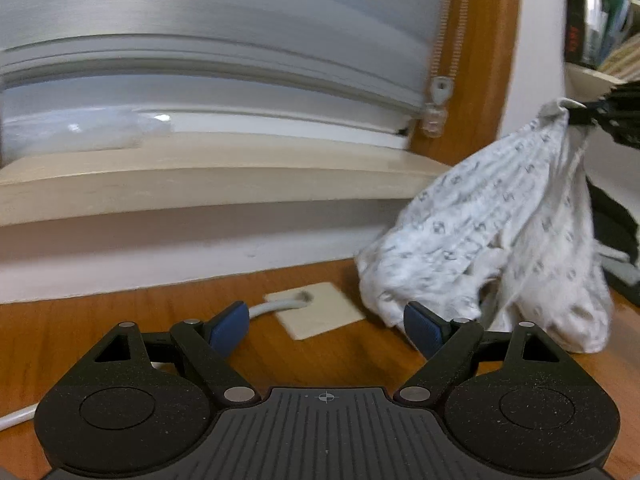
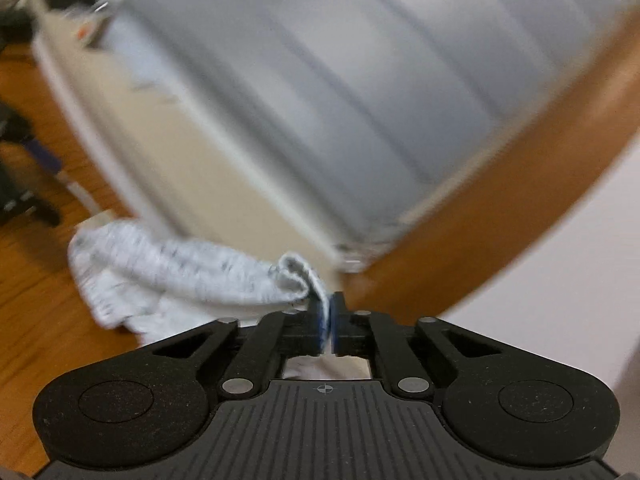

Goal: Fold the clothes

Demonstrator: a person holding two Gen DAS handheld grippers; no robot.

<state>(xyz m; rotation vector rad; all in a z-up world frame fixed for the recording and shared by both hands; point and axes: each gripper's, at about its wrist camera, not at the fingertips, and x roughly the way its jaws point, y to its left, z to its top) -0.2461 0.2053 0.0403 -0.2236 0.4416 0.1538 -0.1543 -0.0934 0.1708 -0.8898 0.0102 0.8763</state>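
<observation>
The right wrist view is smeared all over, so the white cloth (image 2: 168,280) looks fuzzy and its marks cannot be read. In the left wrist view, the right gripper (image 1: 584,114) is cut off by the picture's side. The books (image 1: 600,12) there are too blurry to read. The cord (image 1: 276,306) runs off behind a blue pad (image 1: 228,326).

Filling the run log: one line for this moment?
right tongs: shut on printed garment, lifted | left tongs: open, empty | wooden table
</observation>
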